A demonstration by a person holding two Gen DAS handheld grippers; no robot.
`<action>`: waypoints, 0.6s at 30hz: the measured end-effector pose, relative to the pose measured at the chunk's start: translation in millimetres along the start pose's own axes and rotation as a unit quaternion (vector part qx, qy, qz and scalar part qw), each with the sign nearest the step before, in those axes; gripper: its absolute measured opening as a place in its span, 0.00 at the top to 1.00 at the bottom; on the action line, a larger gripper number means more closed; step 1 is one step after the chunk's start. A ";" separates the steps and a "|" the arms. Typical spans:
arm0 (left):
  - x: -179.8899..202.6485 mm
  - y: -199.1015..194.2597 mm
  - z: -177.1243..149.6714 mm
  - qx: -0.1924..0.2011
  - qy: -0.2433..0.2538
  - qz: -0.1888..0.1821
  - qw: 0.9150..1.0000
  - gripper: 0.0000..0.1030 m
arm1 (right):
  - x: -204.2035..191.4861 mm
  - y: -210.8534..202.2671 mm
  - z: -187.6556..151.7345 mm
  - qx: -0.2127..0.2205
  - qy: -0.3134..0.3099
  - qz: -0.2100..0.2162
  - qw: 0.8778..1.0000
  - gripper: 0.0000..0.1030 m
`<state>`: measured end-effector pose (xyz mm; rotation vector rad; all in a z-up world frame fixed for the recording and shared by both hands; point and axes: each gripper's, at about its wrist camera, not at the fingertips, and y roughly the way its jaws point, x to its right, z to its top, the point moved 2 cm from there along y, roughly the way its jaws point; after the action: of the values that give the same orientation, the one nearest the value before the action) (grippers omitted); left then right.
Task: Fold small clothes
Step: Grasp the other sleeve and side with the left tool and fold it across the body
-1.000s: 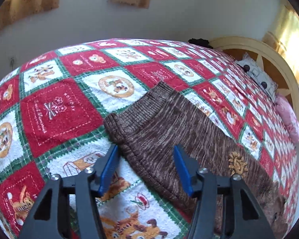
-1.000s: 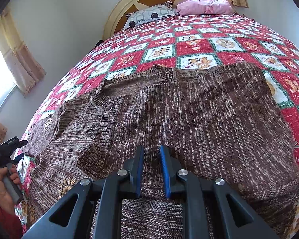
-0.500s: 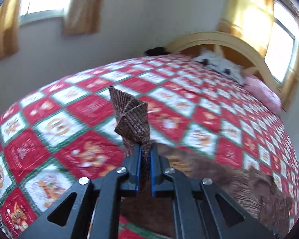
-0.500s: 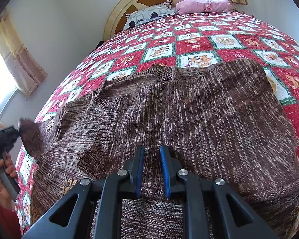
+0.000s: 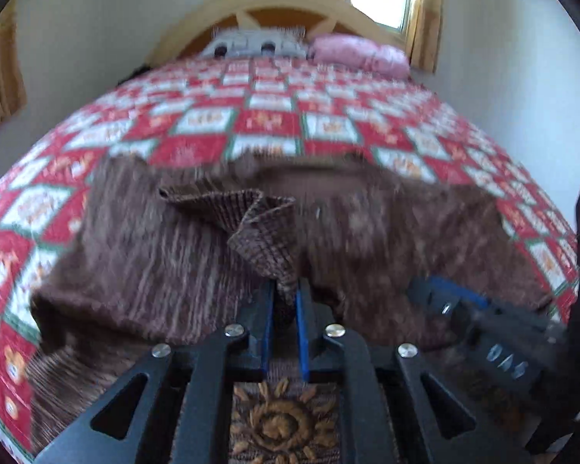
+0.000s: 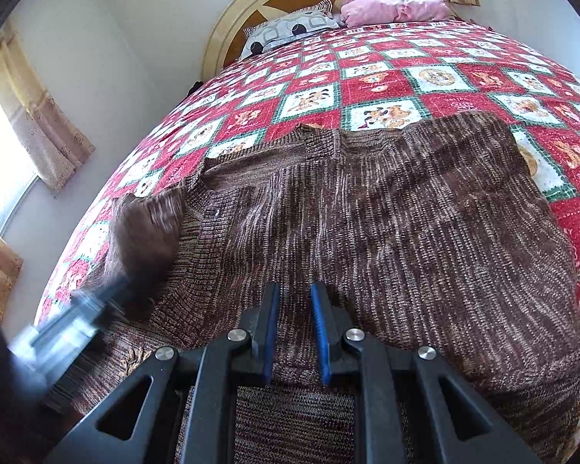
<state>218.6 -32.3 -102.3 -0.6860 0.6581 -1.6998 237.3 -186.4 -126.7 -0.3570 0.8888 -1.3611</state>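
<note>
The left tool [image 5: 284, 301] is angled down over the bed [image 6: 386, 81], its jaws easing apart though a ribbed sleeve cuff [image 5: 266, 232] is pinched between the blue pads and lifted over the one brown knit sweater [image 6: 406, 224]. The right tool [image 6: 294, 301] is tilted down at the near hem, its jaws nearly closed, with the knit lying under them; whether any fabric is gripped cannot be told. Two pillows [image 6: 290, 29] are seen at the headboard [image 6: 228, 27].
</note>
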 end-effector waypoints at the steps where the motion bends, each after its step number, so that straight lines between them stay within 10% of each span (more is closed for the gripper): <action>1: -5.2 -3.5 0.0 0.001 -0.011 -0.007 1.000 0.87 | 0.2 0.2 0.1 0.000 0.000 0.001 1.000 0.82; 3: -10.8 -14.3 1.1 0.014 -0.020 -0.022 0.999 0.75 | 0.4 0.3 0.0 -0.001 0.001 0.002 1.000 0.82; 6: -22.2 -38.2 -3.9 0.024 -0.023 -0.037 0.999 0.31 | 1.0 0.0 -0.2 0.000 0.003 0.004 1.000 0.82; 14: -88.7 -57.9 -3.7 0.085 -0.110 0.060 0.989 0.28 | -43.9 -24.8 6.8 0.035 -0.063 0.025 0.997 0.80; 18: -126.8 -28.2 -13.6 0.023 -0.186 0.122 0.975 0.28 | -103.7 -39.5 15.1 0.067 -0.142 0.065 0.985 0.25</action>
<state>215.5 98.2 -104.3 -0.8284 0.4183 -1.3108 225.4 -101.6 -54.5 -0.3717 0.5704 -1.2066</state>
